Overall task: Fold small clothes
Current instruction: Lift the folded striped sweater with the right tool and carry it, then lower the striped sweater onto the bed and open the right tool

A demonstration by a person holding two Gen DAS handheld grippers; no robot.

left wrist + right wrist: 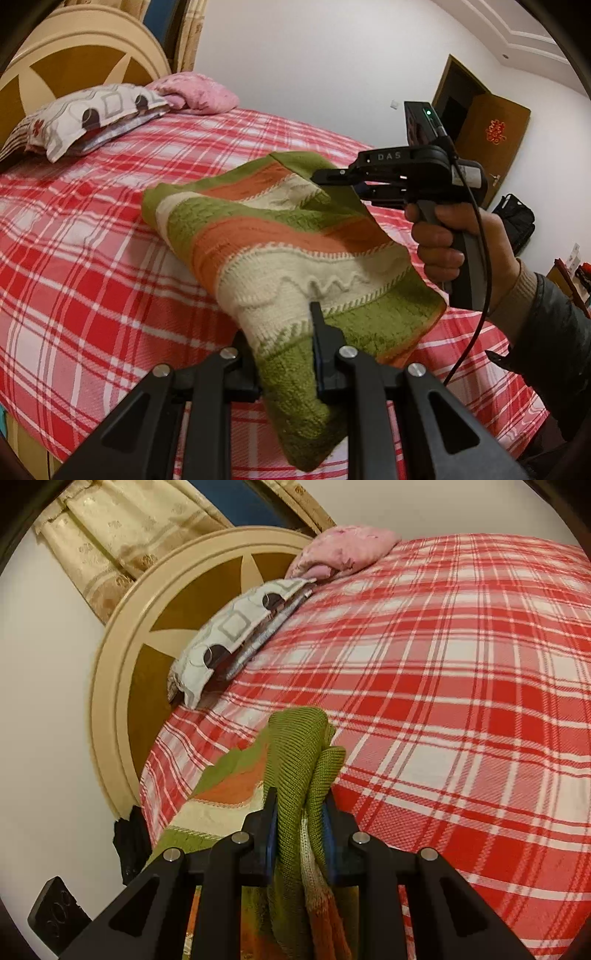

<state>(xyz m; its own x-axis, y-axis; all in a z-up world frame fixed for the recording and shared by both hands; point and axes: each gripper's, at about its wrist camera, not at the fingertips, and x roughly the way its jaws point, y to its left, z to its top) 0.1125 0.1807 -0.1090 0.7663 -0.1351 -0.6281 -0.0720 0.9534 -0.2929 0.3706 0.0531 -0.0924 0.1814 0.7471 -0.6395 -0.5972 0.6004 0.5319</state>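
A small knitted garment (273,236) with green, orange and cream stripes hangs lifted above the red plaid bed (92,258). My left gripper (291,332) is shut on its near lower edge. My right gripper (332,177) is shut on the garment's far upper corner, held by a hand at the right. In the right wrist view the right gripper (301,805) pinches a bunched green fold of the garment (299,753) over the bed (461,701). The cloth is stretched between the two grippers, with its left end sagging onto the bed.
A patterned pillow (85,114) and a pink cloth (195,92) lie at the head of the bed by the round headboard (122,672). A brown door (487,136) and a black bag (517,221) stand at the right. Curtains (122,535) hang behind the headboard.
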